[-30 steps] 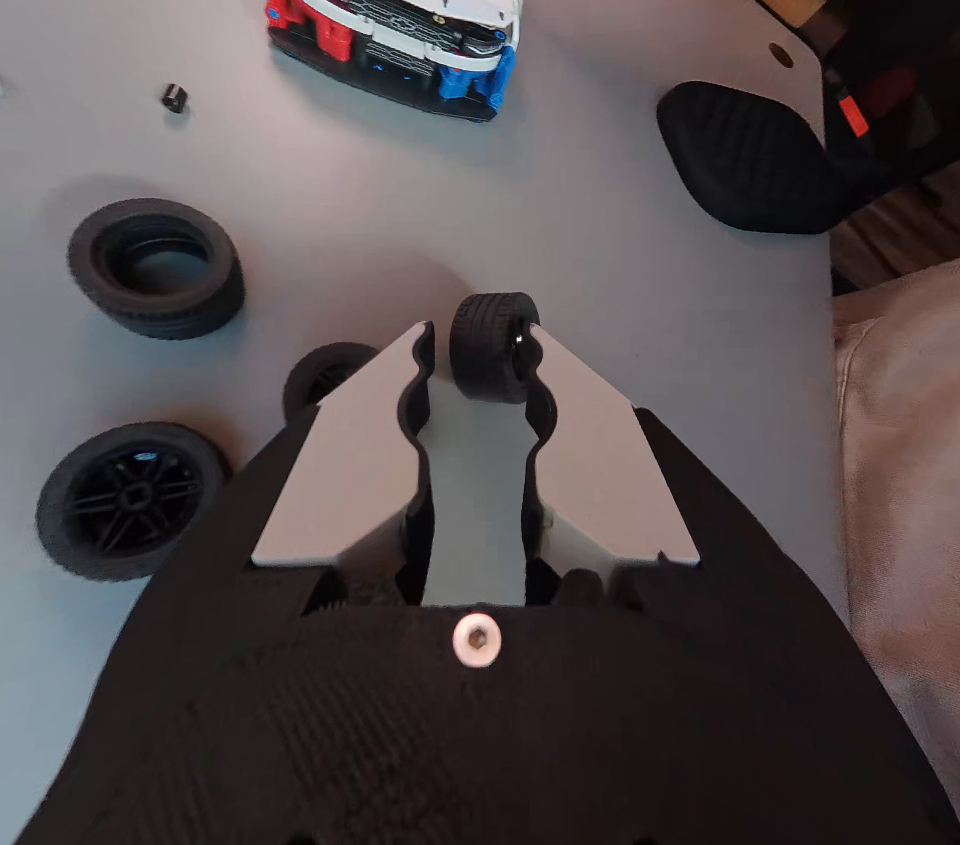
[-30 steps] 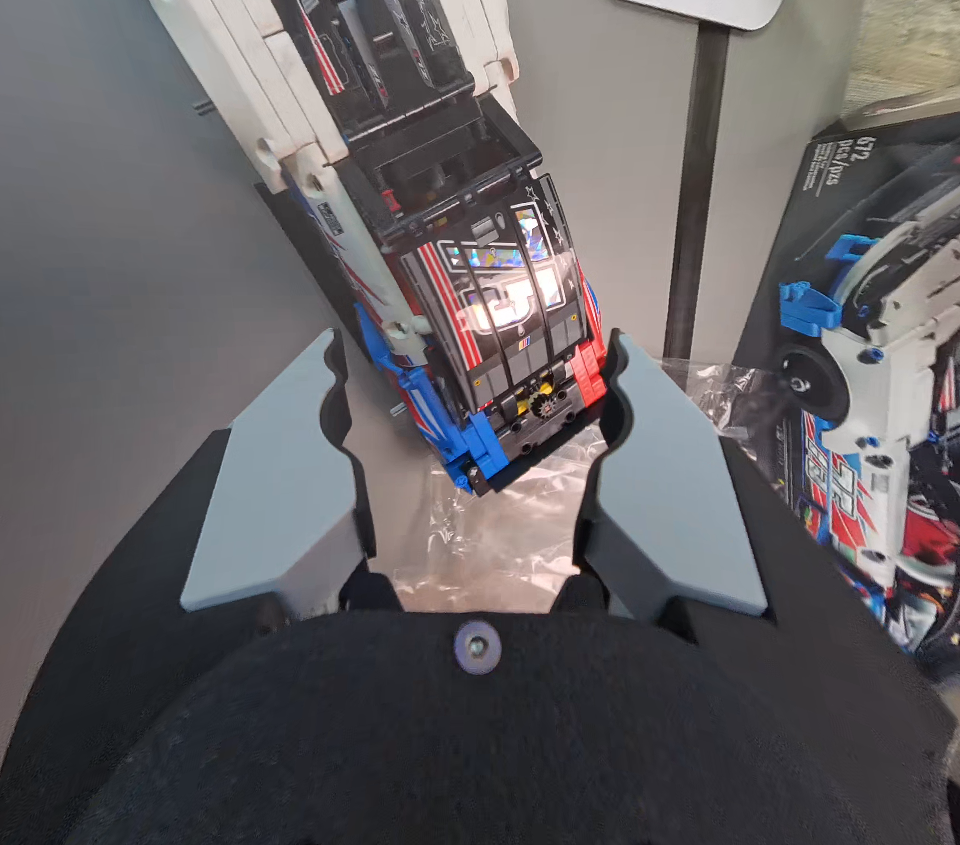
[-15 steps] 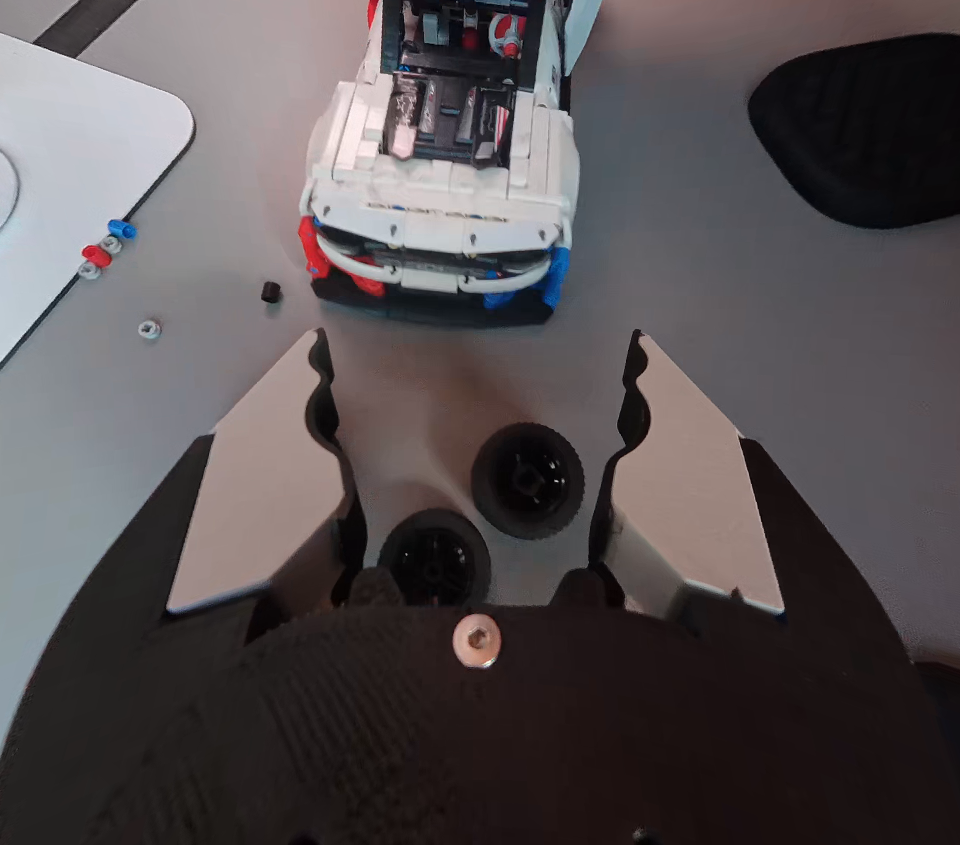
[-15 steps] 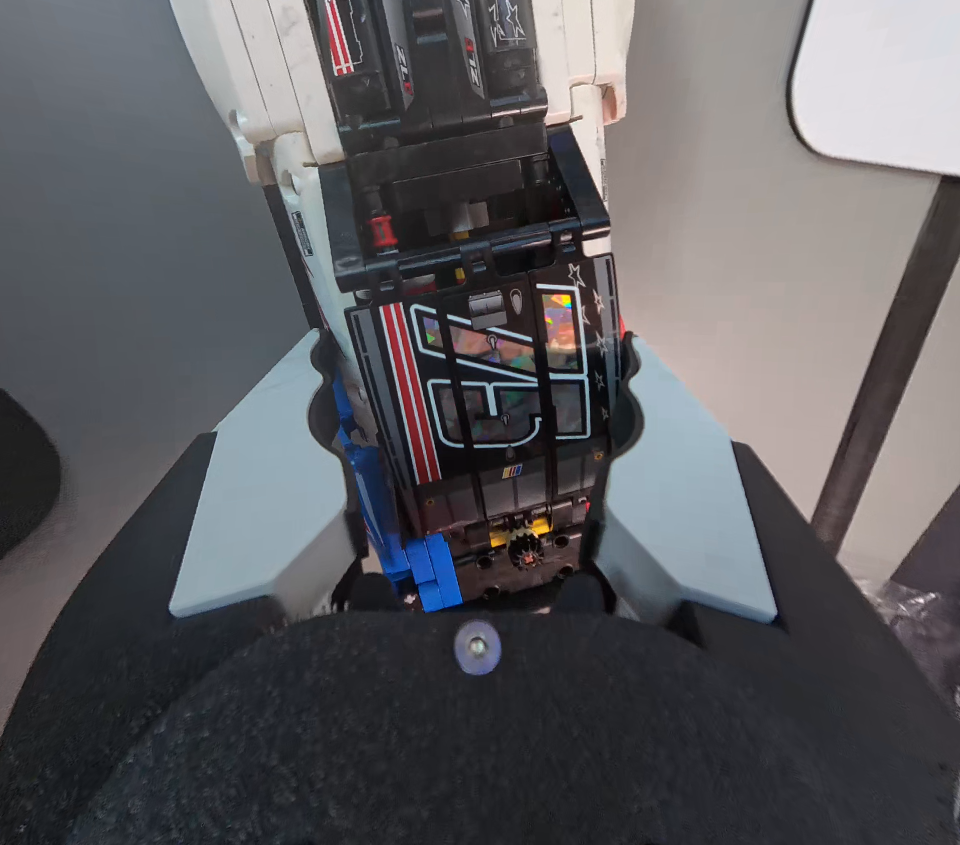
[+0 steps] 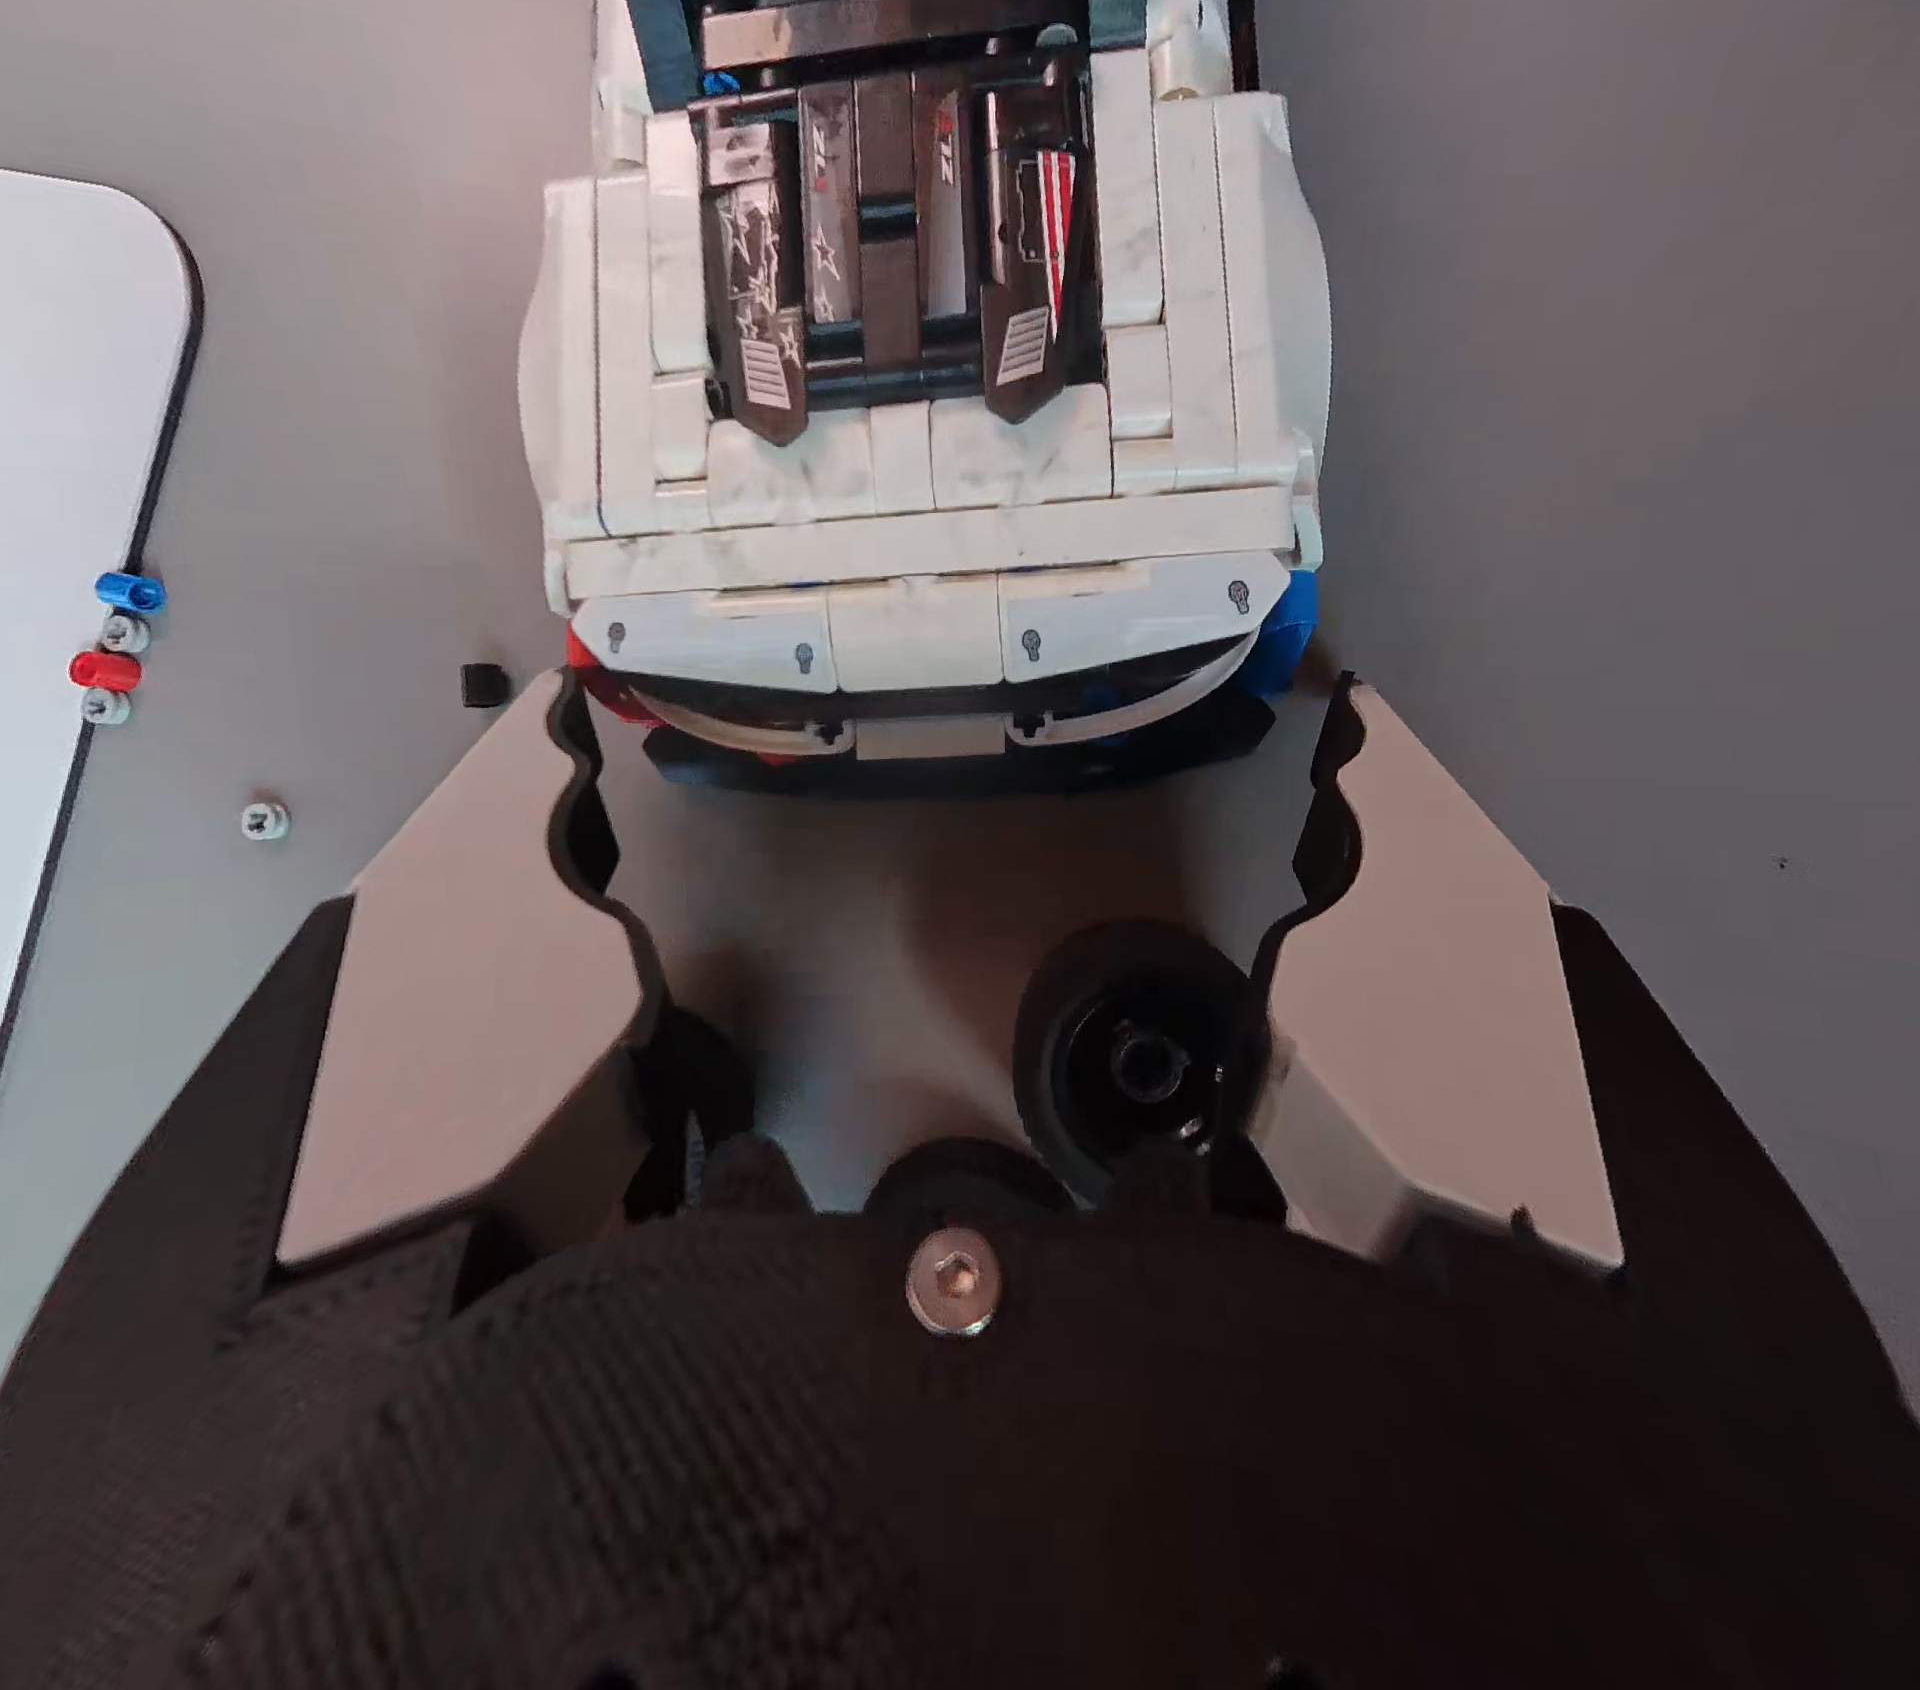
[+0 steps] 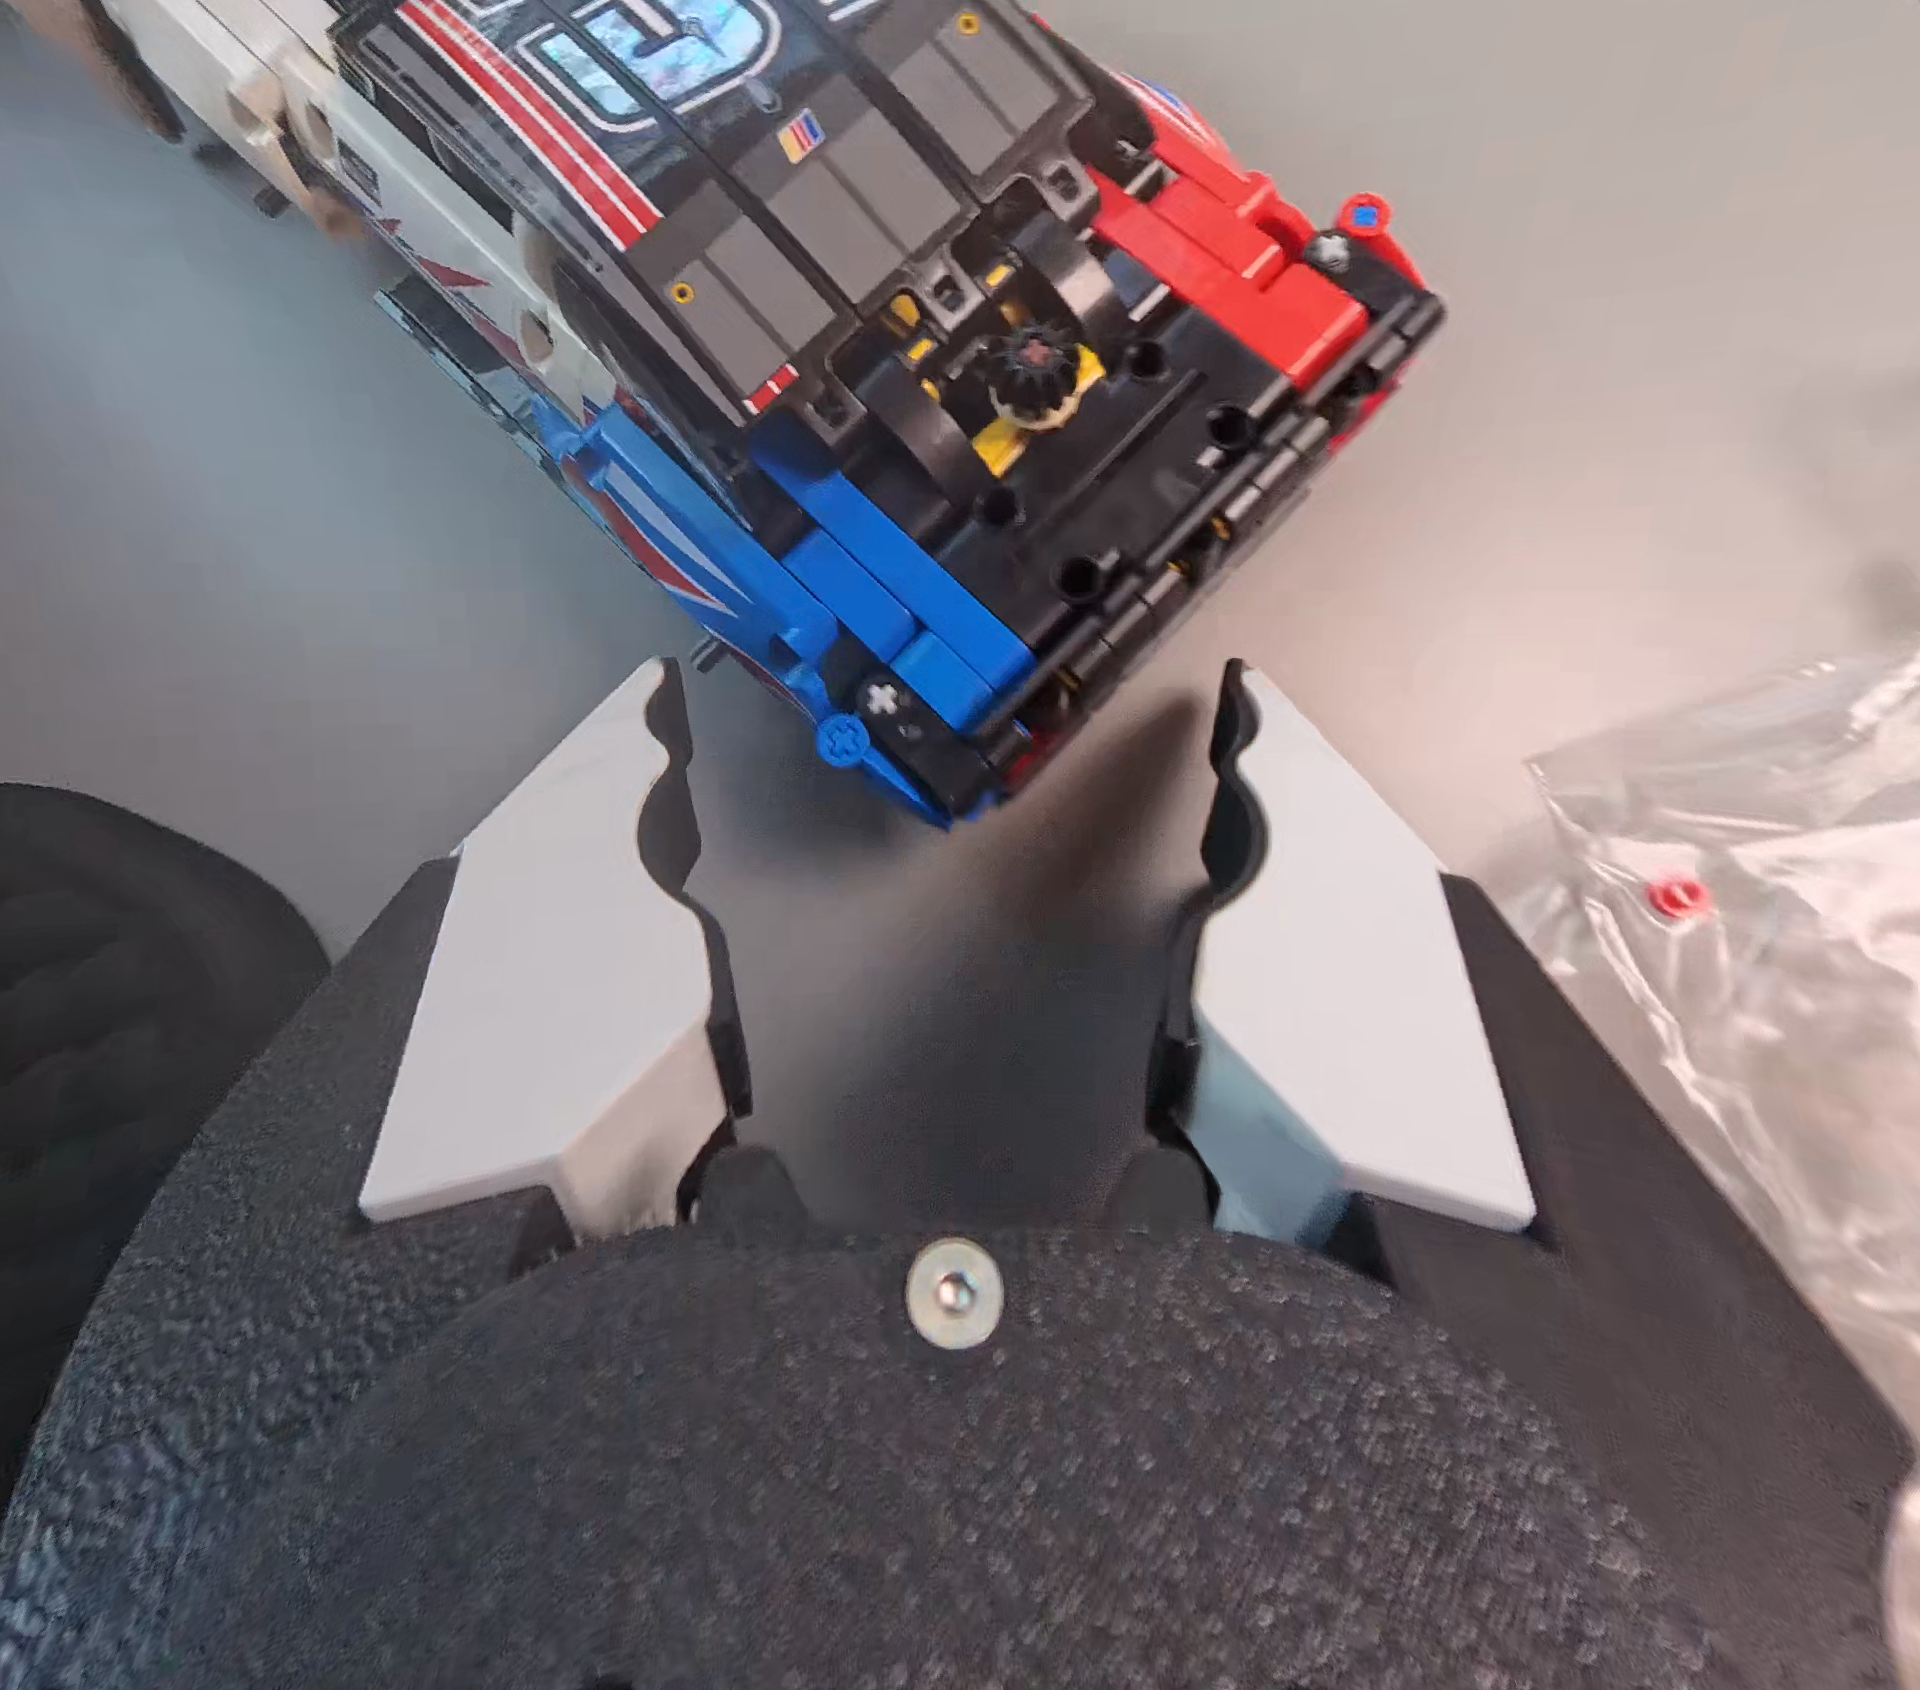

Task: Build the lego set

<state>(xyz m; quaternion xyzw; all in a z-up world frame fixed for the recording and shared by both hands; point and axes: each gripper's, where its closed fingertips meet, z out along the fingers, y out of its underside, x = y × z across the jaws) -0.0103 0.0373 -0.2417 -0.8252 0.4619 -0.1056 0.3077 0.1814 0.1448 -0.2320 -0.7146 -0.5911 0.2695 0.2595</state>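
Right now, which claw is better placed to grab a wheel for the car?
Left. A black wheel lies between the open left claw's fingers, against the right one. The right claw, also open, faces the car's rear; no loose wheel shows there.

A white mat (image 5: 73, 497) with a dark edge is seen lying on the grey table (image 5: 1610, 497).

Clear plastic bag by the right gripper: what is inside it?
Inside the clear plastic bag, lying on the grey table right of the open right gripper, one small red round piece shows. Glare and creases hide whatever else it holds.
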